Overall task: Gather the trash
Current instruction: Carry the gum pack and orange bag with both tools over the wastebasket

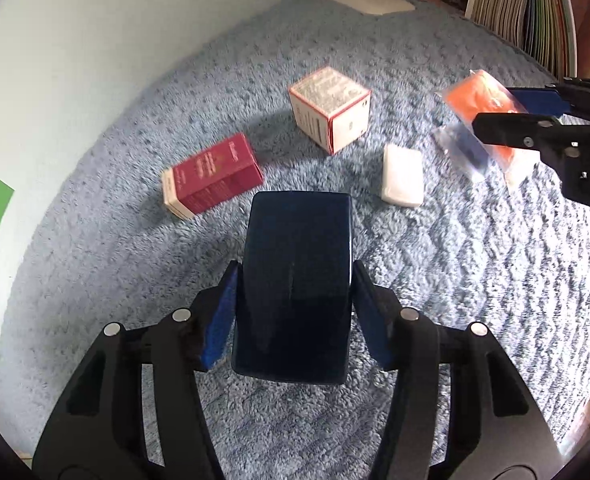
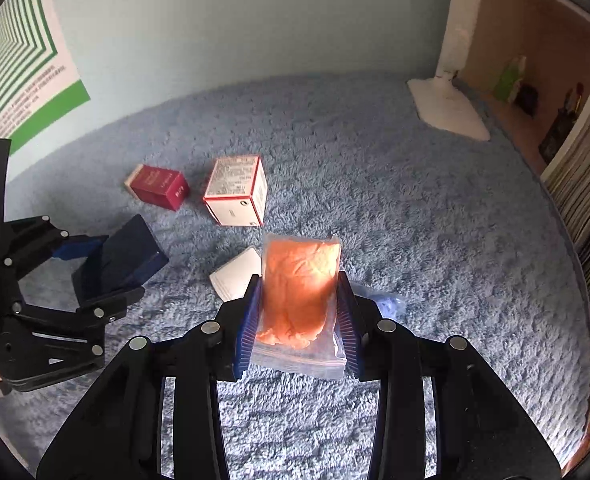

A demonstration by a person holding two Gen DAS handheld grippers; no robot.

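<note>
Nearest to the left wrist camera, left gripper [image 1: 293, 312] closed on dark blue box [image 1: 295, 280], blue pads pressing on both long sides, box lifted a little above blue carpet [image 1: 475, 280]. Same box seen from the right wrist view [image 2: 119, 260], tilted, clamped between the black fingers at the left edge. Right gripper [image 2: 299, 320] clamped on clear plastic bag with orange content [image 2: 301, 292], pads [image 2: 249, 320] tight on both sides of the bag, bag raised from the carpet. Behind the blue box, lying on the carpet: dark red box [image 1: 211, 176] on its side to the left, white cube box with red edges [image 1: 331, 110] standing in the middle, small white packet [image 1: 402, 174] to the right, all apart from each other. Just beside the right gripper, second clear bag with something bluish inside [image 2: 383, 302], resting on the carpet, partly hidden. Farther back near the pale wall, white stand base [image 2: 447, 108]. Along the right side, row of books [image 1: 523, 8] on a shelf.
</note>
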